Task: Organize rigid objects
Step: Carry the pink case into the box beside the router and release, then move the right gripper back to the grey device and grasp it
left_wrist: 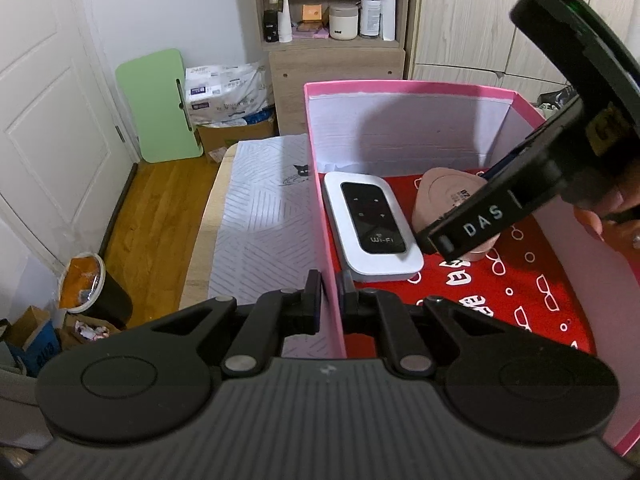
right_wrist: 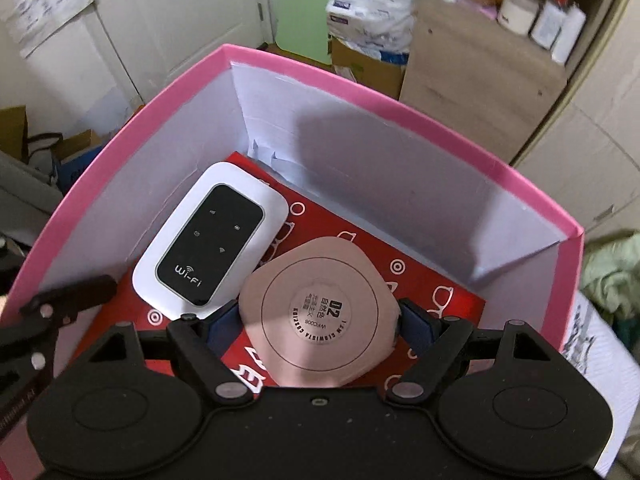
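Left gripper (left_wrist: 329, 300) clamped narrow on the near left wall of the pink box (left_wrist: 408, 89), one finger outside, one inside. Right gripper (right_wrist: 318, 320) reaches down into the box, jaws spread wide around the pink compact case (right_wrist: 316, 316); blue pads sit against its two sides. Case label faces up. White Wi-Fi router (right_wrist: 210, 236) lies flat just ahead and left of the case, on the red patterned lining (right_wrist: 436, 280).
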`<control>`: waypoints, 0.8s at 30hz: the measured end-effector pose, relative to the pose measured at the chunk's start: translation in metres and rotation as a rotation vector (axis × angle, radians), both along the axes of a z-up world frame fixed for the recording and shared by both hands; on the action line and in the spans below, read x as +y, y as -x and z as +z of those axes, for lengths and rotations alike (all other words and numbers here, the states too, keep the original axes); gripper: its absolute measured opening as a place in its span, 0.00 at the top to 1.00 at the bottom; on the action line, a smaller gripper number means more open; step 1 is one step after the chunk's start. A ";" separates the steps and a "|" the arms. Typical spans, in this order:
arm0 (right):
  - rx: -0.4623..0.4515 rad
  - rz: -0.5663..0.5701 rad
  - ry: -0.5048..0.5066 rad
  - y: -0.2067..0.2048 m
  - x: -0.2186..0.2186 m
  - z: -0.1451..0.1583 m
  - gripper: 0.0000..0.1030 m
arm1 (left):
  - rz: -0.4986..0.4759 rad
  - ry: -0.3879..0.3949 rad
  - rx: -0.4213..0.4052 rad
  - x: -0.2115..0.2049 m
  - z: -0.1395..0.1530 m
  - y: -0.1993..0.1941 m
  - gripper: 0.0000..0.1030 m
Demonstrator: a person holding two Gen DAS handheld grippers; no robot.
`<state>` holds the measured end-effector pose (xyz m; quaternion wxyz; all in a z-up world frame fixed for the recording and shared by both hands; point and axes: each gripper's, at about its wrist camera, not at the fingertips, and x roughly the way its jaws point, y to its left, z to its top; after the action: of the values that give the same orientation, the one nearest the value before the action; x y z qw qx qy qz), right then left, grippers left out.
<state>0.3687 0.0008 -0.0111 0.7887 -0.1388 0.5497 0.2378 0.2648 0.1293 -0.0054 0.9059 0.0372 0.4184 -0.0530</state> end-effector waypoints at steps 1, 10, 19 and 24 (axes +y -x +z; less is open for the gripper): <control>-0.001 -0.004 -0.006 -0.002 -0.001 0.000 0.17 | 0.001 -0.002 0.001 0.000 0.000 0.000 0.93; -0.085 0.015 -0.174 0.036 -0.032 0.056 0.17 | -0.004 -0.012 0.003 -0.001 0.000 -0.001 0.93; -0.114 -0.013 -0.352 0.085 -0.080 0.114 0.17 | -0.003 -0.010 0.002 0.000 -0.001 -0.002 0.92; -0.170 -0.054 -0.399 0.121 -0.108 0.119 0.17 | 0.002 -0.004 0.001 0.001 -0.001 0.000 0.92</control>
<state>0.2473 -0.1077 0.1074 0.8502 0.0153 0.4265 0.3083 0.2652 0.1301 -0.0068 0.9057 0.0384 0.4190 -0.0513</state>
